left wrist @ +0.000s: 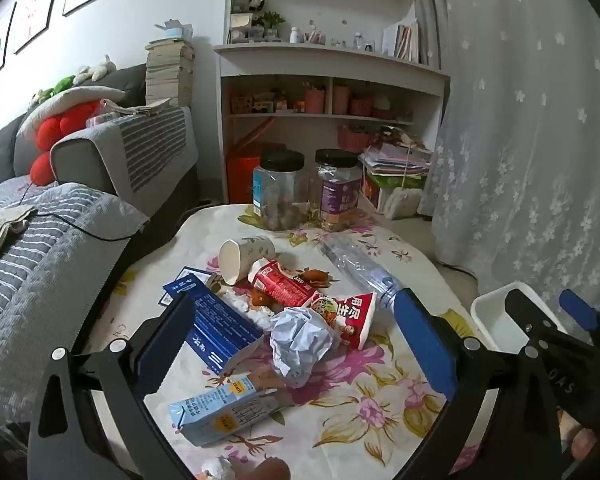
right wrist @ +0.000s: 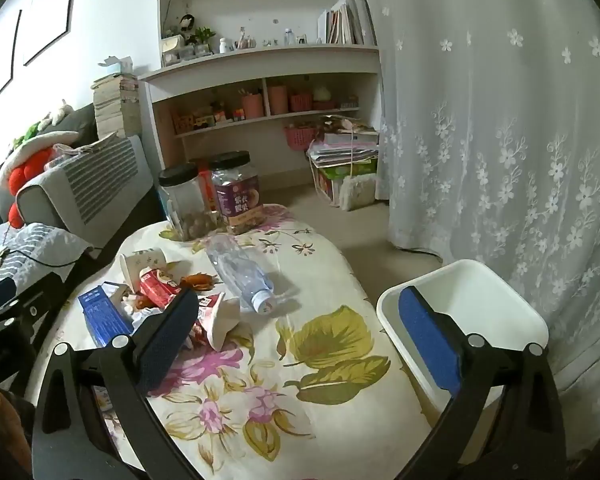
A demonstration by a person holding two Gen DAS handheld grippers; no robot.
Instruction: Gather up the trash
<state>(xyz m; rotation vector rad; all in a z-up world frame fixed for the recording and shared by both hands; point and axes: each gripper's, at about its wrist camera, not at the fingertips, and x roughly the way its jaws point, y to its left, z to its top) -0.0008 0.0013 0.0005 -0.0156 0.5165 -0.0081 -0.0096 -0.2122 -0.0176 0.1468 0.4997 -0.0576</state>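
White wall (left wrist: 172,4) with framed pictures (left wrist: 32,16) at far left. Grey sofa (left wrist: 112,148) left, white bookshelf (left wrist: 324,80) far centre, sheer floral curtain (left wrist: 520,120) right. Beige floor (right wrist: 364,248). Light is soft, diffuse.

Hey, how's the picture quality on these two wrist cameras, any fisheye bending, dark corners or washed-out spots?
Left wrist view: strong fisheye, the bookshelf bows, corners are black, the wall at upper left is washed out; the crumpled paper is sharp between the open left gripper. Right wrist view: same bending and black corners, even soft light, the white bin is bright but not blown out behind the open right gripper.
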